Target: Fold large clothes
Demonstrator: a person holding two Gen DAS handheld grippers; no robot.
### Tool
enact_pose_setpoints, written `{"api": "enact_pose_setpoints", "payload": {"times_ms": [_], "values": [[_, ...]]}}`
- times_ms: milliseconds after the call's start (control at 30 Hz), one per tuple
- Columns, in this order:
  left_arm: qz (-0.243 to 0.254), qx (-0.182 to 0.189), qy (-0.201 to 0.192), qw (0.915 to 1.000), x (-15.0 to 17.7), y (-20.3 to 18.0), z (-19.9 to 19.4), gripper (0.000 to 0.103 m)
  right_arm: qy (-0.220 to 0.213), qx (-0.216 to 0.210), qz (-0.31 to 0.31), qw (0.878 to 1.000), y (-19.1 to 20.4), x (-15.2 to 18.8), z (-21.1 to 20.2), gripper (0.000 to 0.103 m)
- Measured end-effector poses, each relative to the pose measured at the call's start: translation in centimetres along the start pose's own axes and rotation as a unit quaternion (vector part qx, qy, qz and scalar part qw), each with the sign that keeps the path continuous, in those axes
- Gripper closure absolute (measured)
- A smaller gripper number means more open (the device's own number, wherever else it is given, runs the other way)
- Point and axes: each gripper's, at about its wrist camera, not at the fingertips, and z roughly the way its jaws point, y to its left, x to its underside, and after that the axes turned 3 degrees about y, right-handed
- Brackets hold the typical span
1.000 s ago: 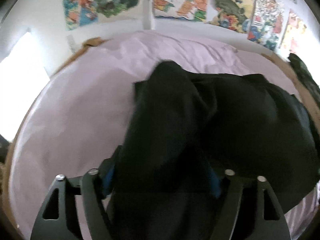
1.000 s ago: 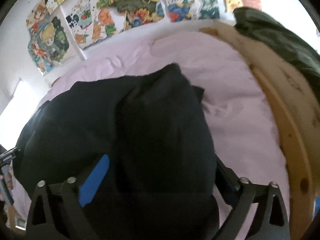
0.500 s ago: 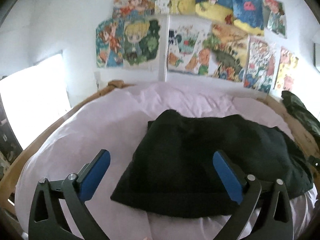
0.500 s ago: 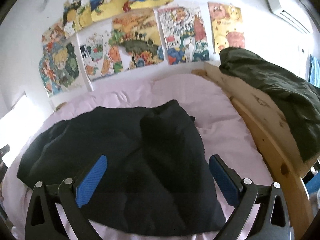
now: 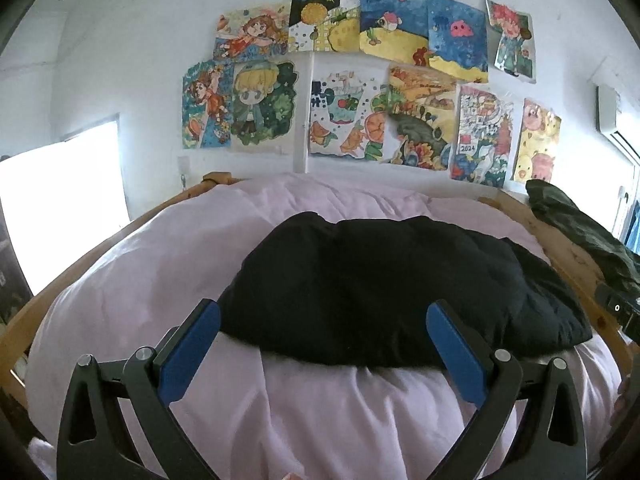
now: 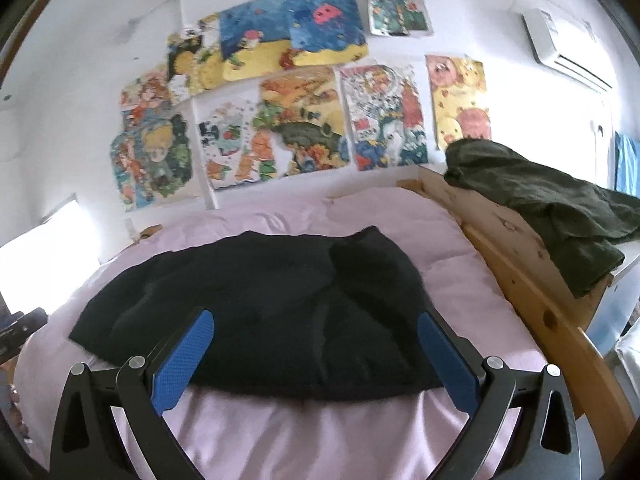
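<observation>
black garment (image 5: 384, 288) lies folded on pink bedding (image 5: 168, 264) | left gripper (image 5: 324, 344), right gripper (image 6: 312, 352): both now spread wide, empty, pulled back from garment | fold released; next fold likely

A bed (image 5: 132, 264) with a pale pink cover and a wooden frame (image 6: 532, 292) carries a black garment (image 5: 392, 280), folded flat at the centre of the cover. At about 2 o'clock, a dark green garment (image 6: 560, 200) lies draped over the frame's side board.
</observation>
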Motion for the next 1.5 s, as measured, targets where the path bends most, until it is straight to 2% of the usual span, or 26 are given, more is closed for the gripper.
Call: {"api": "enact_pose_setpoints", "payload": {"times_ms": [133, 267, 500, 633, 933, 1500], "values": [[0.021, 0.001, -0.001, 0.9998, 1.0, -0.2, -1.4, 0.002, -0.007, -0.014, -0.006, 1.0, 1.7, 0.8, -1.5, 0.0], [0.042, -0.008, -0.023, 0.9988, 2.3, -0.7, -2.9, 0.002, -0.013, -0.027, -0.027, 0.999, 3.6, 1.7, -2.5, 0.0], [0.047, -0.009, -0.026, 0.9985, 4.9, -1.1, -4.0, 0.002, -0.016, -0.03, -0.047, 0.998, 6.1, 4.0, -4.2, 0.0], [0.042, -0.009, -0.034, 0.9985, 5.7, -0.9, -4.6, 0.002, -0.032, -0.022, -0.062, 0.997, 6.8, 5.1, -5.4, 0.0], [0.039, -0.02, -0.047, 0.9979, 6.1, -0.7, -5.0, 0.002, -0.026, -0.012, -0.08, 0.996, 7.1, 6.6, -5.5, 0.0], [0.07, -0.036, -0.053, 0.9955, 7.4, -1.8, -4.3, 0.002, -0.012, -0.008, -0.058, 0.998, 6.1, 6.7, -4.7, 0.0]]}}
